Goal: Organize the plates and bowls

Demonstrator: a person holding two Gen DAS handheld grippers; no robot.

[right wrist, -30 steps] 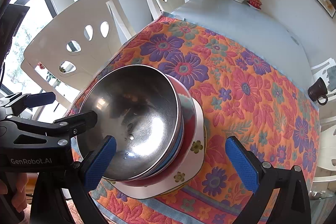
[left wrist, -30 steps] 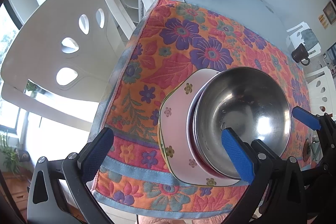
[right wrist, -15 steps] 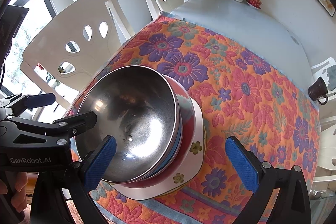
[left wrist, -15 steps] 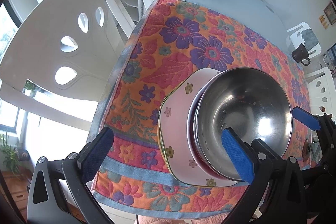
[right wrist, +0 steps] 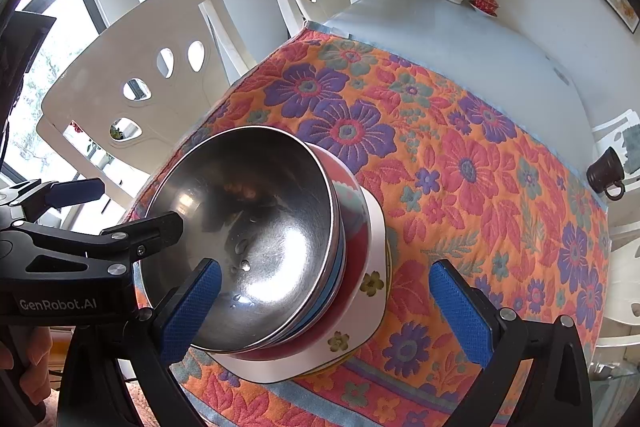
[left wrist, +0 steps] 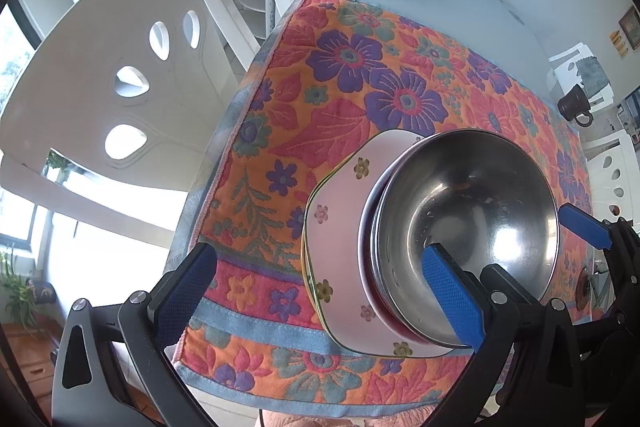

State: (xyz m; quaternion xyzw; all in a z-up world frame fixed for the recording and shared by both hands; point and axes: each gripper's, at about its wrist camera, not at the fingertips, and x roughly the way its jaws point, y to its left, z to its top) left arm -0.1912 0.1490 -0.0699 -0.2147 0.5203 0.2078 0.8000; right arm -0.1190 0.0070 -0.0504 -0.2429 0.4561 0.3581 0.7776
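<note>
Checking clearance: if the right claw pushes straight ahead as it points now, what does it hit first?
Probably the stack: the right claw is open, its left finger overlapping the steel bowl, with the flowered plate between the fingers. Depth is unclear, so it may instead pass above them.

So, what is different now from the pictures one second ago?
Almost nothing. In the right wrist view the steel bowl and the stack under it sit slightly higher and further right in the picture, so the right tool has shifted a little. Both tools stay open and hold nothing. The floral plate, the left tool and the floral cloth look unchanged.
</note>
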